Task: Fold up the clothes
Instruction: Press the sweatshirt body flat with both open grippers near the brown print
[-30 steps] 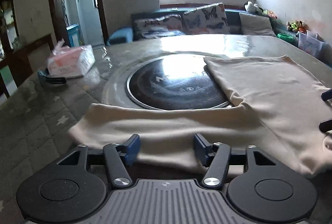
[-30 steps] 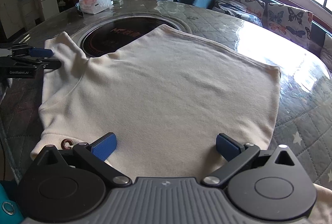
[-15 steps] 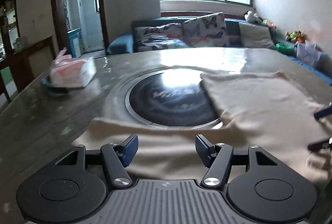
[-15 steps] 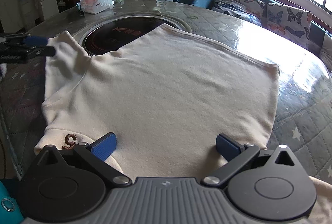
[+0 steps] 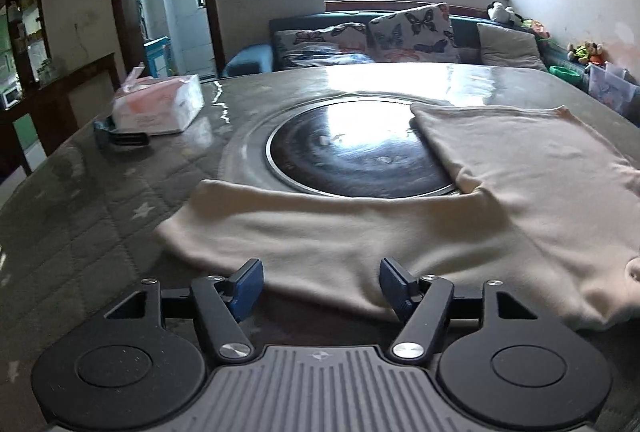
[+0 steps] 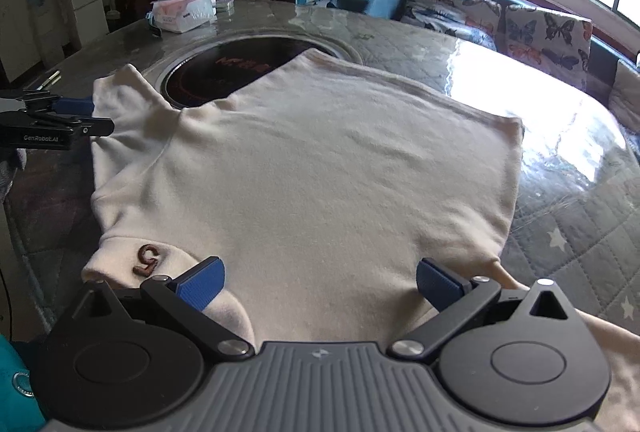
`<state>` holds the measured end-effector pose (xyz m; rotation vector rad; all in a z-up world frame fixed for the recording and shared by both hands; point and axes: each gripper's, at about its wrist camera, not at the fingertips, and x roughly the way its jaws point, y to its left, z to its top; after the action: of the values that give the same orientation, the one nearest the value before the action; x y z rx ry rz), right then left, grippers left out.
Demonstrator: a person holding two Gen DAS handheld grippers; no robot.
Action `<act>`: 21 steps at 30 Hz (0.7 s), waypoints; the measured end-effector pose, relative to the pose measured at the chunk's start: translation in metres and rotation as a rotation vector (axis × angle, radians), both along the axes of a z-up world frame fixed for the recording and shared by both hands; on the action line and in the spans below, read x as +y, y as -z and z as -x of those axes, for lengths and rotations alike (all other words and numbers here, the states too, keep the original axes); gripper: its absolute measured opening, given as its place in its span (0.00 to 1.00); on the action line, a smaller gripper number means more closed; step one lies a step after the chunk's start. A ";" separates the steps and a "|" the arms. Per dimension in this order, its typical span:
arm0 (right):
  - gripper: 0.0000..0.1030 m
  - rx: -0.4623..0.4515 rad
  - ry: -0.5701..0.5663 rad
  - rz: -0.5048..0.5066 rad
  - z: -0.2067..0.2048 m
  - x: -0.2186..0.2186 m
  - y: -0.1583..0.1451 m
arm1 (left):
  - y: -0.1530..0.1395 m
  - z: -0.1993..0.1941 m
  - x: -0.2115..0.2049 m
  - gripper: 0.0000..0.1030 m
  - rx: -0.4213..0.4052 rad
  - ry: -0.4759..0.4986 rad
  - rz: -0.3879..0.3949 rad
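Note:
A cream sweater (image 6: 320,167) lies flat on the round table, collar with a brown letter (image 6: 149,259) toward me. Its left sleeve (image 5: 320,232) stretches across the table in the left wrist view. My left gripper (image 5: 321,282) hovers open just before that sleeve's near edge, nothing between its blue pads; it also shows at the left edge of the right wrist view, as the left gripper (image 6: 76,115) beside the sleeve end. My right gripper (image 6: 320,282) stands open over the sweater's shoulder area near the collar, holding nothing.
A black round hotplate (image 5: 360,155) is set in the table's middle, partly under the sweater. A tissue pack (image 5: 158,105) sits at the far left. The quilted table cover (image 6: 580,224) is bare to the right of the sweater. A sofa with butterfly cushions (image 5: 412,31) stands behind.
The left gripper rose and tilted briefly, then came back low near the sleeve edge. The right gripper shifted slightly back toward the collar. Both stay open; the sweater has not moved.

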<state>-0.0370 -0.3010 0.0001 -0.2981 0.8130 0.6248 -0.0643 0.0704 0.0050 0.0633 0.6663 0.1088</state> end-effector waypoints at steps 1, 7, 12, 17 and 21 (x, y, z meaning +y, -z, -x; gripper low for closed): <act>1.00 -0.002 -0.002 0.001 0.003 -0.001 0.000 | 0.000 0.001 0.001 0.70 -0.002 -0.004 -0.003; 1.00 -0.019 0.008 0.009 0.016 -0.009 -0.005 | -0.003 -0.002 -0.001 0.70 0.003 -0.011 -0.034; 1.00 -0.034 0.018 0.016 0.027 -0.018 -0.010 | -0.013 -0.005 -0.007 0.69 -0.017 -0.008 -0.034; 1.00 0.021 0.023 0.009 0.030 -0.031 -0.004 | -0.026 -0.013 -0.028 0.69 -0.048 0.058 0.007; 1.00 0.014 0.077 -0.058 0.021 -0.049 -0.011 | -0.033 -0.023 -0.052 0.69 -0.065 0.130 0.045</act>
<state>-0.0582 -0.3497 0.0112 -0.2089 0.8149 0.5778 -0.0413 0.0183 0.0382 0.0589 0.5973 -0.0289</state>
